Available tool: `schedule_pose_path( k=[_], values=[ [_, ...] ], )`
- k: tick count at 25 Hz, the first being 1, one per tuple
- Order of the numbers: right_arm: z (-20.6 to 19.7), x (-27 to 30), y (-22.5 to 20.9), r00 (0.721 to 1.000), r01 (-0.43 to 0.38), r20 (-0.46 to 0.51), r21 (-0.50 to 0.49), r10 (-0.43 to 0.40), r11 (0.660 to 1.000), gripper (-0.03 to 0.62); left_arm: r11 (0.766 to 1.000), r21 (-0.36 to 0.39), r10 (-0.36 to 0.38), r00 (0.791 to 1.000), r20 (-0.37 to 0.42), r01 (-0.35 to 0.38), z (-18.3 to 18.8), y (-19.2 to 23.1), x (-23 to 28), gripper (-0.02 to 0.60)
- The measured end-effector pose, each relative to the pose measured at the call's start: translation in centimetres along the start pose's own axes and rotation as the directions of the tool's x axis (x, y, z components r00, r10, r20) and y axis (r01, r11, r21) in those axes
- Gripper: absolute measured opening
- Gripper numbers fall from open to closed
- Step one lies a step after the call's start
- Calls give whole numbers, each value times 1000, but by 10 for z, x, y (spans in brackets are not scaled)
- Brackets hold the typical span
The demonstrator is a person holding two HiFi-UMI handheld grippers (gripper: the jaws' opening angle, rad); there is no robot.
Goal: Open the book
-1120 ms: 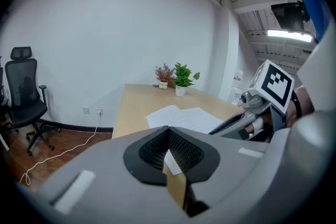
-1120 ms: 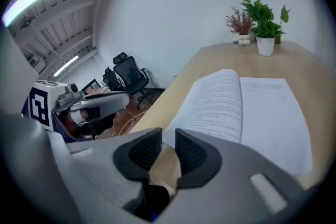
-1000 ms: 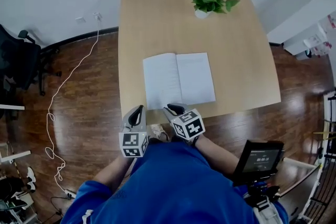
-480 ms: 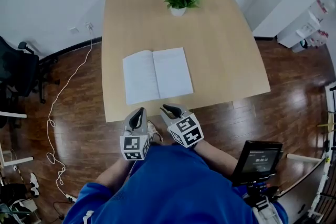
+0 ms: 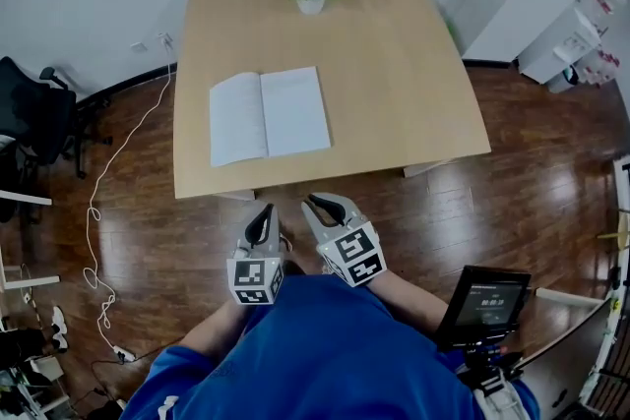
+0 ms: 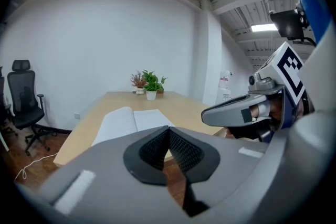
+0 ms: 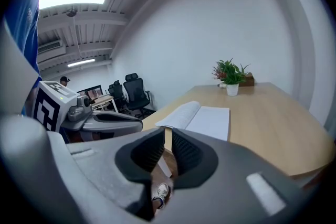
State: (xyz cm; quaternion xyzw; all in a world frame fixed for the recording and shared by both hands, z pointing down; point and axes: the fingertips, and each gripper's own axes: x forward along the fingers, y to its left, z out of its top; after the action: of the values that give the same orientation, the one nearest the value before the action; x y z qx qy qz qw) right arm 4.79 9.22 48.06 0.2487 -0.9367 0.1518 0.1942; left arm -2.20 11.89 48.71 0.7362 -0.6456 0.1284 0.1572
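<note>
The book (image 5: pixel 266 115) is lying already open on the wooden table (image 5: pixel 394 64), towards its left near part. Two pale pages are facing up and the gutter is running from near to far. It is sitting well apart from both grippers, which are hovering over the floor on the near side of the table edge, close to the person's body. Judged from how things are lying, the opening itself is looking done.

The book is looking like a thin, light volume. Its pages are probably soft and flexible, apt to crease under a hard pinch, and the whole thing is likely to slide on the smooth tabletop if pushed from one side. If another page is needing turning, the free outer edge or a near corner of a page is offering the best hold. It wants taking lightly, with the other gripper pressing the opposite page flat.

The left gripper (image 5: pixel 263 213) is pointing towards the table with its jaws clenched tip to tip and nothing between them. The right gripper (image 5: pixel 317 205), just to its right, is holding its ribbed pads (image 7: pixel 186 150) drawn together. There seems to be only a thin slit remaining between them, though the wide-angle view is making that hard to settle. It is gripping nothing and touching nothing.
</note>
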Motion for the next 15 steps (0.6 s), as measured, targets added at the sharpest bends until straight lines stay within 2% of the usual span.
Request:
schedule_pose_path(
  k=[8,15],
  values=[
    [-12,-48,16,998,1,59,-81,3,997,41,998,40,49,999,24,-50,-8,-35,-36,6],
    [-23,-70,54,995,34,94,-105,-24,994,41,999,42,19,998,62,-22,-16,-38,-69,6]
  ],
)
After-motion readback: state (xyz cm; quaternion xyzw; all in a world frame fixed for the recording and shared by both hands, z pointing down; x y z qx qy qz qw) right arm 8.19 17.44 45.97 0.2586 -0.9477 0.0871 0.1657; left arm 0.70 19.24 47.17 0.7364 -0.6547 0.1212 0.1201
